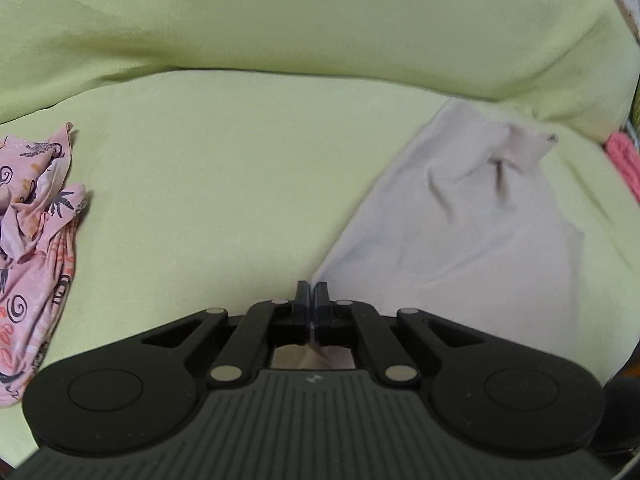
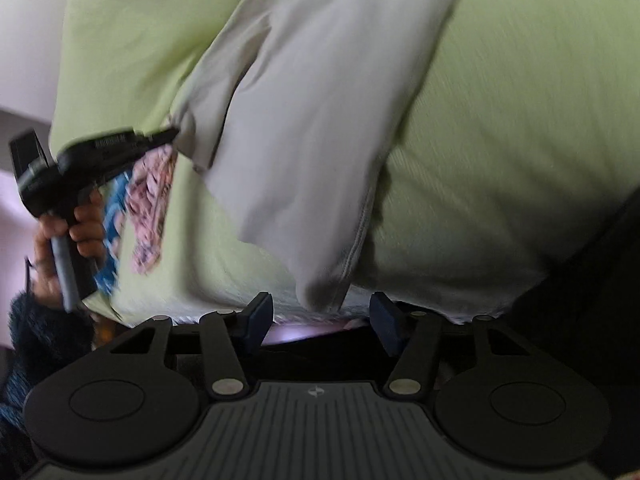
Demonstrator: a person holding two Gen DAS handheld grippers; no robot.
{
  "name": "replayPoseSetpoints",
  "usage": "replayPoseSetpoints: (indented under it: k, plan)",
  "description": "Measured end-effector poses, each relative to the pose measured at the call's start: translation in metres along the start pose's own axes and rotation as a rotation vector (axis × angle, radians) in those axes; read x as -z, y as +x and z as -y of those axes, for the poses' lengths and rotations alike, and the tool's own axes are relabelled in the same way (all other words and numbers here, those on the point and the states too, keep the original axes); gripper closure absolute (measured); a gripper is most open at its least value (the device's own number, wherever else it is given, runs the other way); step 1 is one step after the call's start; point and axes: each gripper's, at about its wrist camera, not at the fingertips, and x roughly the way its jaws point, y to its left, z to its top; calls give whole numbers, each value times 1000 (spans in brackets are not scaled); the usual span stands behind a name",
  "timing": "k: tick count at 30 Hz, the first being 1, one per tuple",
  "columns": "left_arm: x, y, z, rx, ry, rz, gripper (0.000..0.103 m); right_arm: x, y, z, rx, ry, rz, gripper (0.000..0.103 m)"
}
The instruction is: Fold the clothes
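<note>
Our left hand-held gripper [image 1: 311,294] pinched the grey garment's [image 1: 460,216] corner; its long axis ran toward 1 o'clock. Only the right view showed our right hand-held gripper [image 2: 316,318] half-open around its hem.

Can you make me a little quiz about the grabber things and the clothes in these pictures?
1. True or false: the right gripper is clamped shut.
2. What colour is the sheet under the grey garment? A) light green B) red C) black
3. Fill in: the left gripper pinches the grey garment by its ____.
Key: 1 false; 2 A; 3 corner.
</note>
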Motion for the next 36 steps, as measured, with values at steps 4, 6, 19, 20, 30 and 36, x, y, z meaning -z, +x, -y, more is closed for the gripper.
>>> replayPoseSetpoints:
  k: [4,6,19,20,30,36]
  plan:
    - [0,17,-10,-27,-8,-36,103,-1,9,17,-80,82,36,46]
    - [-2,30,-17,-31,-33,-56,103,-1,13,25,-131,135,45,69]
    - [12,18,-56,70,-171,-71,103,-10,-108,49,-136,23,6,100]
    - [14,20,-54,70,-164,-77,103,-8,-113,54,-129,31,2,100]
    - [9,32,-45,119,-36,-103,74,11,-100,46,-127,62,8,99]
    - [14,28,-17,63,127,-142,102,17,-103,45,-127,67,14,99]
